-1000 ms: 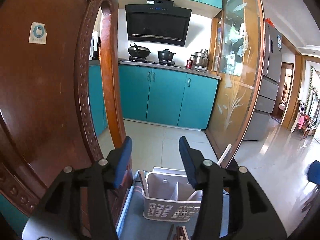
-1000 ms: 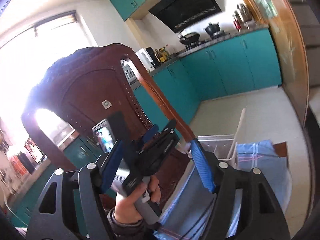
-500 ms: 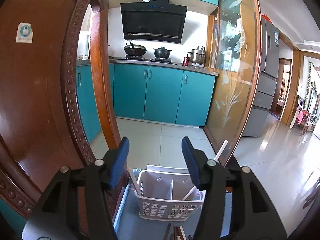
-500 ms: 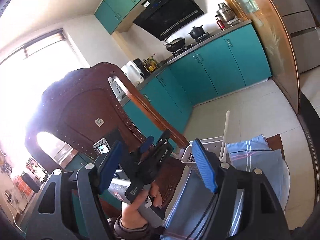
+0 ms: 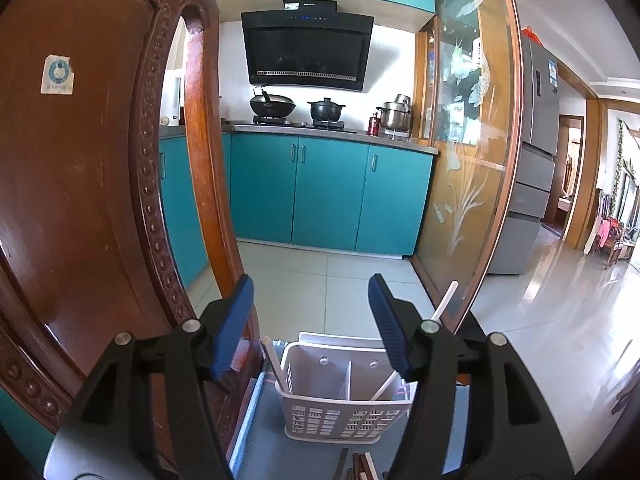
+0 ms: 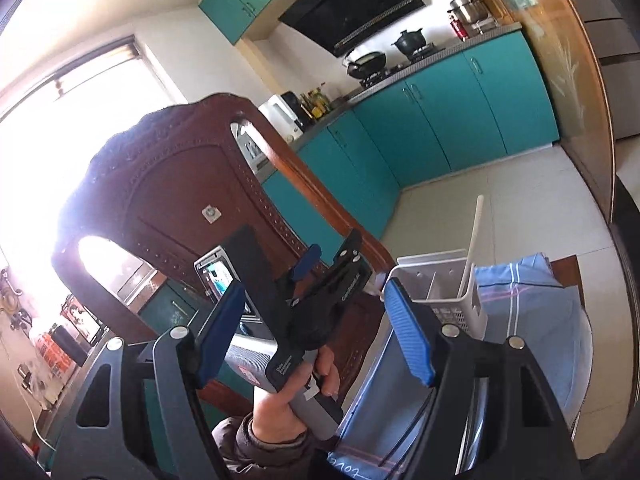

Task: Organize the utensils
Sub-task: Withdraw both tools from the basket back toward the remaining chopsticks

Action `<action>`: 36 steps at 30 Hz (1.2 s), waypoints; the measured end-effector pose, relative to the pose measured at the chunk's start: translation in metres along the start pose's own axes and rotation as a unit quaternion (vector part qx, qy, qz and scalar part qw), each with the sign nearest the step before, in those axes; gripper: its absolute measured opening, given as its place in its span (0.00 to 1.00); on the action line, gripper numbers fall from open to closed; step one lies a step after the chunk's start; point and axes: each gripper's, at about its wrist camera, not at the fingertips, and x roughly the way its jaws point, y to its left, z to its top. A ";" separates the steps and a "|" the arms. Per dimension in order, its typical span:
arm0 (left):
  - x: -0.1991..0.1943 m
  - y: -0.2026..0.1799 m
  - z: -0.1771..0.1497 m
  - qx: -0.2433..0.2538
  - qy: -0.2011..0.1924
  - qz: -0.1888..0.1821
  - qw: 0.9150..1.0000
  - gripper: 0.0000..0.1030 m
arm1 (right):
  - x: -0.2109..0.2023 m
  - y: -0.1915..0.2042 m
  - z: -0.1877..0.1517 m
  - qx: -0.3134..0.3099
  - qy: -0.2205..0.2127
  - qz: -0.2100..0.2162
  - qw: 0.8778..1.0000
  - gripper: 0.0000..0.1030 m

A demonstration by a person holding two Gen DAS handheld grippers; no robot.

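**Both hand-held grippers empty above the utensil basket**

Left wrist view: the left hand-held gripper (image 5: pixel 310 320) stands fairly wide, its blue pads apart with nothing between them; its jaws have just been opening. Below and beyond the fingertips, a white plastic utensil basket (image 5: pixel 340 412) sits on a blue cloth (image 5: pixel 260 440) that covers the surface. The basket is split by a wall into two compartments. A pale chopstick (image 5: pixel 276 364) leans in the left compartment, and a white stick-like utensil (image 5: pixel 444 300) leans out of the right one, its middle hidden behind the right finger. At the bottom edge, near the basket's front, a few dark and pale utensil ends (image 5: pixel 360 466) lie on the cloth; what kind they are cannot be told. A carved wooden chair back (image 5: pixel 100 200) fills the left side, just beside the surface. Behind are teal kitchen cabinets (image 5: pixel 328 196).

Right wrist view: the right hand-held gripper (image 6: pixel 316 328) is also wide and empty. Between its fingers, further off, the person's left hand (image 6: pixel 288 400) grips the handle of the left hand-held gripper (image 6: pixel 328 260), which points toward the utensil basket (image 6: pixel 452 292). The basket stands at the far end of the blue cloth (image 6: pixel 540 320), close to the chair back (image 6: pixel 168 184), with the white utensil (image 6: pixel 474 232) standing up from it.
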 end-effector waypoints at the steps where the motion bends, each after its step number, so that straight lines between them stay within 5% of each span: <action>1: 0.000 0.000 0.000 0.000 0.001 0.000 1.000 0.60 | 0.000 0.000 0.001 -0.002 0.001 0.003 1.000 0.69; 12: -0.004 -0.001 -0.001 0.003 0.000 -0.004 1.000 0.64 | -0.002 0.001 0.001 -0.006 -0.013 -0.016 1.000 0.70; 16: -0.004 -0.004 -0.006 0.014 0.012 -0.010 1.000 0.65 | 0.006 -0.021 0.009 -0.041 -0.031 -0.069 0.996 0.81; 21: -0.012 -0.011 -0.015 0.049 0.032 -0.037 0.998 0.66 | 0.040 -0.084 -0.004 -0.080 -0.007 -0.162 0.984 0.81; 23: -0.015 -0.013 -0.025 0.072 0.040 -0.045 0.996 0.66 | 0.067 -0.107 -0.022 -0.124 0.023 -0.194 0.973 0.79; 24: -0.016 -0.014 -0.032 0.082 0.045 -0.048 0.994 0.63 | 0.091 -0.127 -0.039 -0.144 0.068 -0.211 0.964 0.63; 27: -0.004 -0.015 -0.059 0.100 0.075 -0.061 0.990 0.49 | 0.138 -0.172 -0.074 -0.095 0.191 -0.201 0.956 0.41; 30: 0.025 -0.009 -0.095 0.096 0.143 -0.080 0.982 0.37 | 0.167 -0.195 -0.106 -0.043 0.274 -0.170 0.946 0.40; 33: 0.060 0.005 -0.132 0.071 0.242 -0.086 0.964 0.37 | 0.176 -0.190 -0.131 -0.068 0.315 -0.181 0.929 0.40; 36: 0.079 0.016 -0.154 0.052 0.291 -0.085 0.952 0.37 | 0.182 -0.179 -0.149 -0.102 0.337 -0.192 0.916 0.38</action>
